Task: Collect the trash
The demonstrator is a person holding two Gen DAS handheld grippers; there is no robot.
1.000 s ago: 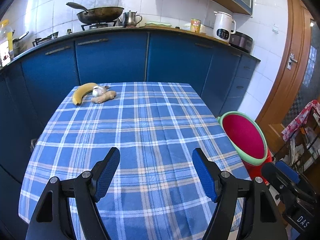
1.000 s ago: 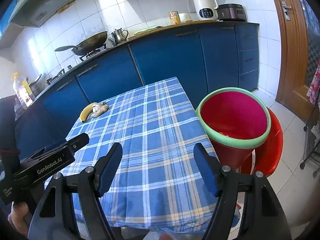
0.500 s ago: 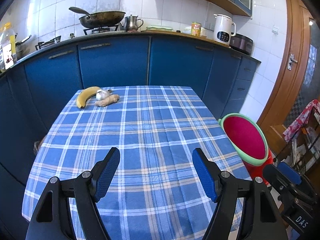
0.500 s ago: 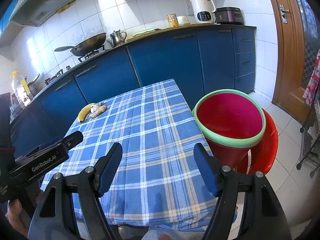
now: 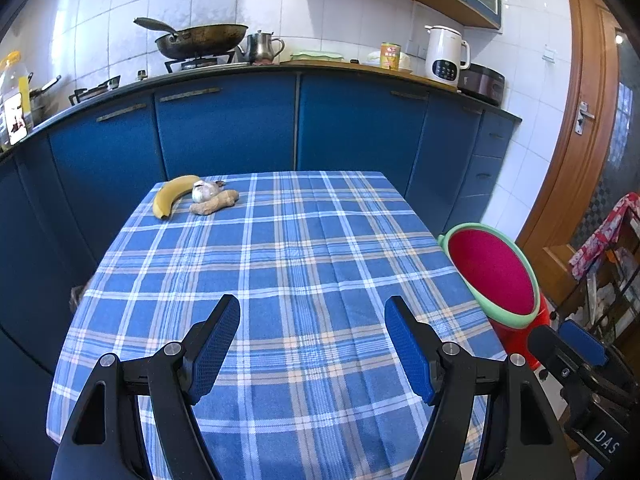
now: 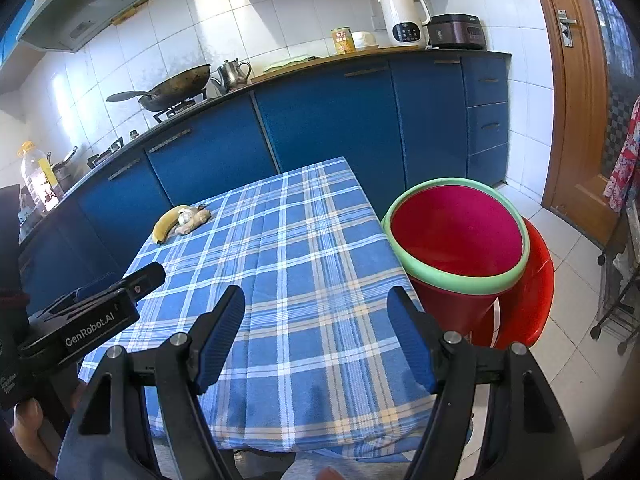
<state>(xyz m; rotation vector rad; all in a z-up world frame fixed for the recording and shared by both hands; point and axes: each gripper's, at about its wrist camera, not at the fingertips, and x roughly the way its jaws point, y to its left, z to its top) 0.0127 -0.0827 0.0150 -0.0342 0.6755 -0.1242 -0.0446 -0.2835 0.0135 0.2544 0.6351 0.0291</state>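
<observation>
A blue plaid-clothed desk (image 5: 280, 280) is carrying a curved yellow banana (image 5: 173, 195), papery white garlic bulb (image 5: 204, 191) and knobbly tan ginger root (image 5: 214, 202) clustered at its far-left corner, while both the left hand-held gripper (image 5: 312, 320) and right hand-held gripper (image 6: 316, 312) are hovering released, empty.

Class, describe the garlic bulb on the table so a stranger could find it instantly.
Start at the blue checked tablecloth and go to its far left corner, where three items cluster. The garlic bulb sits between the banana and ginger root; it alone is round and whitish.
</observation>
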